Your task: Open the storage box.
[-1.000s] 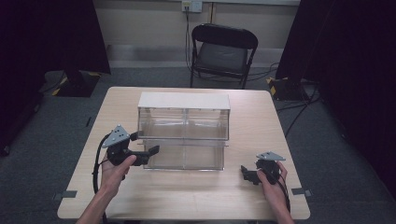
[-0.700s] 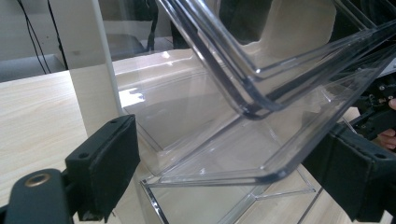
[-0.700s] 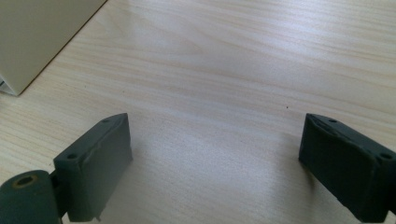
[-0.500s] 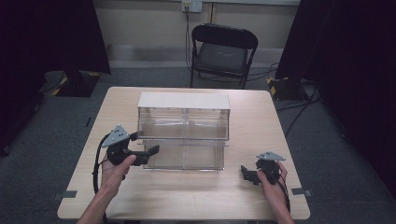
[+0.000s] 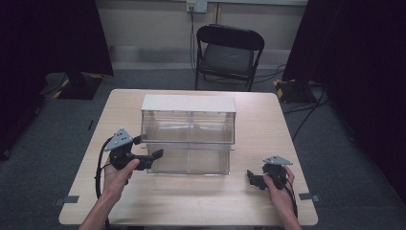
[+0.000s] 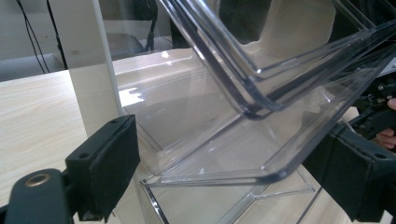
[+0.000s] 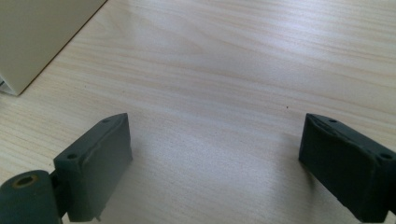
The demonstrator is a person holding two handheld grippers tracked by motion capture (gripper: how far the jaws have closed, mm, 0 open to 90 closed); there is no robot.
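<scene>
We see our left tongs [image 5: 155, 154] spread around the clear drawer's [image 6: 243, 154] front edge, the drawer pulled from the acrylic cabinet [image 5: 188, 128] mid-surface; right tongs [image 7: 215, 163] spread over bare wood.

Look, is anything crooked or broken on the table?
Nothing looks broken or spilled. The one odd thing is the lower clear drawer of the plastic box: it sticks out toward the person, with the left hand-held gripper at its corner.

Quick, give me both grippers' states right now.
Left gripper: jaws apart, the clear drawer's front edge between them; a grip cannot be told.
Right gripper: open, nothing between the jaws, over the bare table.
</scene>
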